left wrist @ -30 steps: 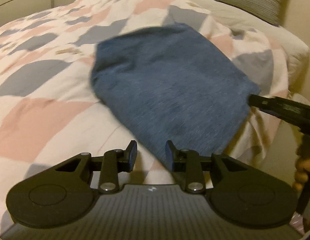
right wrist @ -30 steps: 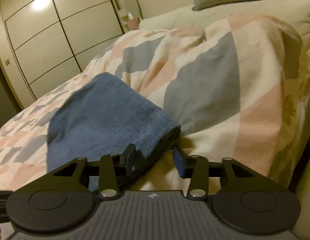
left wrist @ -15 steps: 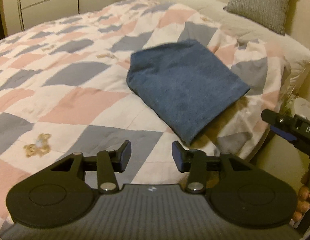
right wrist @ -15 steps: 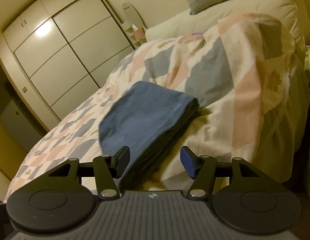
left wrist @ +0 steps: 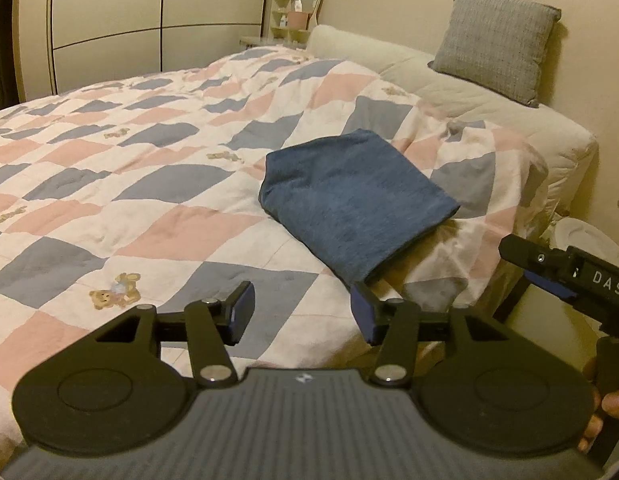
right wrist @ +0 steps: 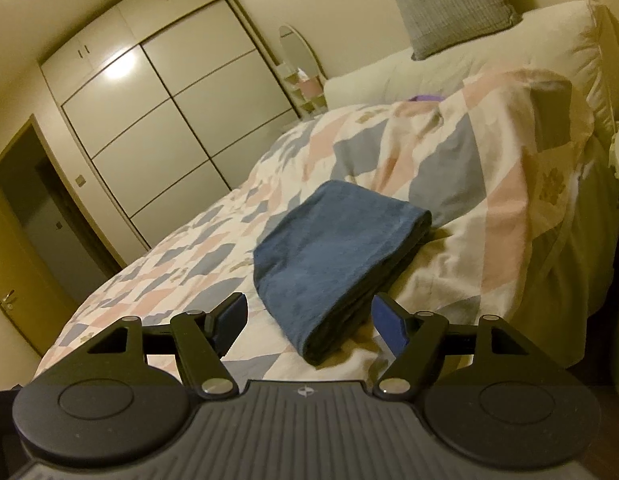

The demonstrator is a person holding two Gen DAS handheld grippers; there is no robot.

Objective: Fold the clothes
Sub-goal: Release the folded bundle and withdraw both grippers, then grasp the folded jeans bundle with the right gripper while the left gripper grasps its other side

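Observation:
A folded blue garment [left wrist: 353,200] lies flat on the patchwork quilt [left wrist: 149,184] near the bed's right edge. In the right wrist view the same blue garment [right wrist: 333,256] shows its stacked folded layers along the near side. My left gripper [left wrist: 301,312] is open, held back from the bed with nothing between its fingers. My right gripper [right wrist: 307,320] is also open and empty, hovering short of the garment's near corner. From the left wrist view, the right gripper [left wrist: 565,276] appears at the far right, with fingers of a hand below it.
A grey cushion [left wrist: 497,44] leans on the wall above a cream bolster [left wrist: 469,96] at the head of the bed. White sliding wardrobe doors [right wrist: 169,120] and a dark doorway [right wrist: 33,232] stand beyond. A pale round container [left wrist: 589,240] sits beside the bed.
Both grippers have pulled back from the folded blue garment and opened wider. The garment stays on the quilt, now farther off in both views.

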